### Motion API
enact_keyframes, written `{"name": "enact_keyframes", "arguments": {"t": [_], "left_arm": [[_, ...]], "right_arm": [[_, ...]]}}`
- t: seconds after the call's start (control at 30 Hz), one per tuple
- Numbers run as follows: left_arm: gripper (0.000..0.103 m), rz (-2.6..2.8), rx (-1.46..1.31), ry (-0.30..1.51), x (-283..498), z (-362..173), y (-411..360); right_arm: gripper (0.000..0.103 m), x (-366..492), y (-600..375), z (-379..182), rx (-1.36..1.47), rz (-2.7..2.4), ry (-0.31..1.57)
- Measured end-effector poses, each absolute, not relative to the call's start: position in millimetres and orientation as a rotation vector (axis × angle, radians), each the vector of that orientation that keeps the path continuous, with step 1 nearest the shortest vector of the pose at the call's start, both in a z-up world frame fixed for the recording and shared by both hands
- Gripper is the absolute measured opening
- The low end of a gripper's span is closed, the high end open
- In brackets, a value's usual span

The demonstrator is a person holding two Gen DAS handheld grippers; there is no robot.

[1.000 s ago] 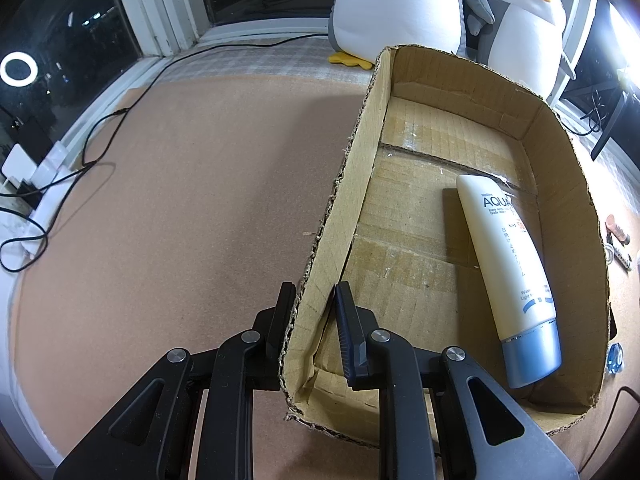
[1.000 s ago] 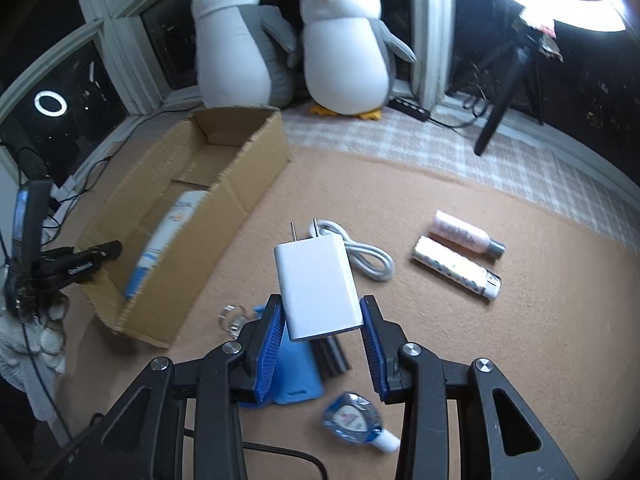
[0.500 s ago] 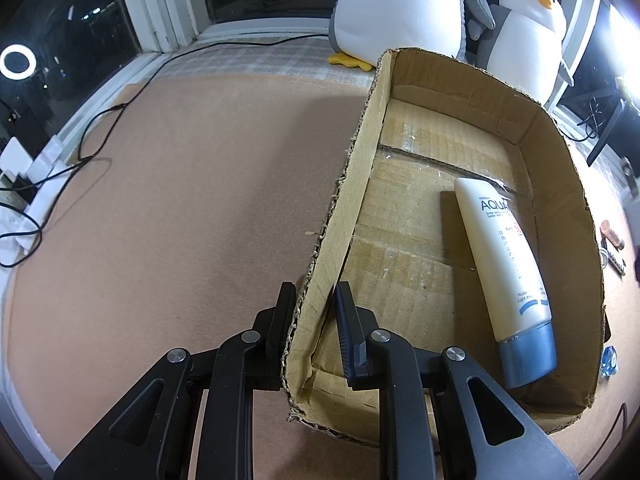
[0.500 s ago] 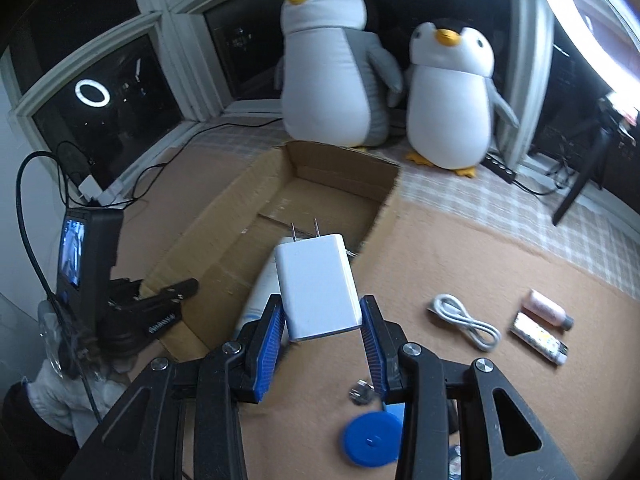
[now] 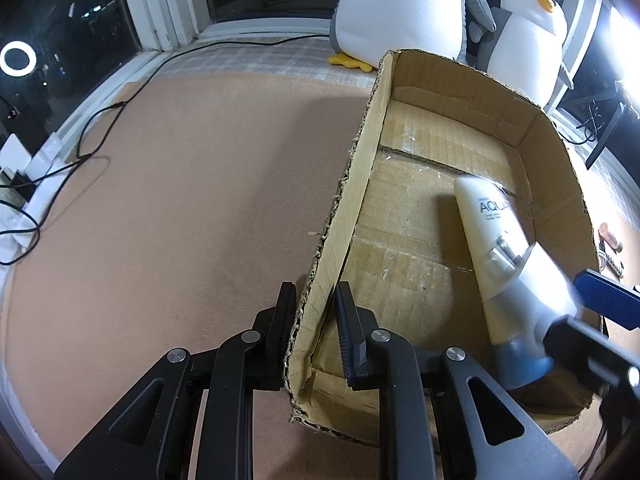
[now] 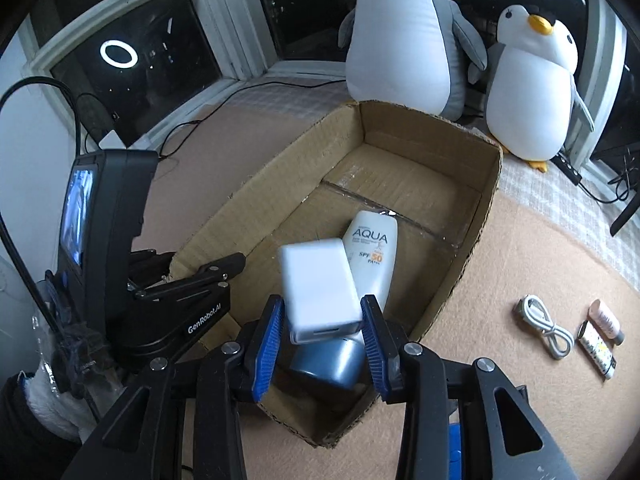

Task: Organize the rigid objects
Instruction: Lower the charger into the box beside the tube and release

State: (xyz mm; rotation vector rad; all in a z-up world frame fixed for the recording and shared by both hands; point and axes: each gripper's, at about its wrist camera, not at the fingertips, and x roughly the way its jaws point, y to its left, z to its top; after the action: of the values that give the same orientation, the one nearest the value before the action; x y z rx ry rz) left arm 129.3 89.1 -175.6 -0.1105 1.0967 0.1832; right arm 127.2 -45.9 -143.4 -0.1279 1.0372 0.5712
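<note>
An open cardboard box (image 5: 552, 128) lies on the tan mat. My left gripper (image 5: 316, 304) is shut on its near left wall, one finger inside and one outside. A cream AQUA sunscreen tube (image 6: 374, 248) with a blue cap lies on the box floor. Over that tube, above the near end of the box (image 6: 492, 184), hangs my right gripper (image 6: 322, 320). A white charger (image 6: 316, 280) sits tilted between its blue pads; the jaws are opening and thin gaps show beside the charger. In the left wrist view the charger (image 5: 532, 284) is blurred, prongs pointing into the box.
Two plush penguins (image 6: 404, 36) stand behind the box by the window. To the right on the mat lie a coiled white cable (image 6: 544, 320) and two small tubes (image 6: 600, 336). Black cords (image 5: 52, 168) trail along the mat's left edge.
My right gripper carried the charger from the open mat to above the box's near end. The charger now tilts between looser pads. My left gripper kept still on the wall.
</note>
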Motion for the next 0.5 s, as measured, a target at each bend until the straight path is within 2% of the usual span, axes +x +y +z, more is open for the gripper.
{"name": "enact_keyframes", "arguments": {"t": [0.07, 0.5], "left_arm": [[0.019, 0.183, -0.112, 1.097, 129, -176, 90], [0.019, 0.181, -0.108, 1.095, 127, -176, 92]], "right_arm": [[0.050, 126, -48, -144, -0.116, 0.572, 1.041], [0.051, 110, -101, -118, -0.015, 0.511, 0.999]]}}
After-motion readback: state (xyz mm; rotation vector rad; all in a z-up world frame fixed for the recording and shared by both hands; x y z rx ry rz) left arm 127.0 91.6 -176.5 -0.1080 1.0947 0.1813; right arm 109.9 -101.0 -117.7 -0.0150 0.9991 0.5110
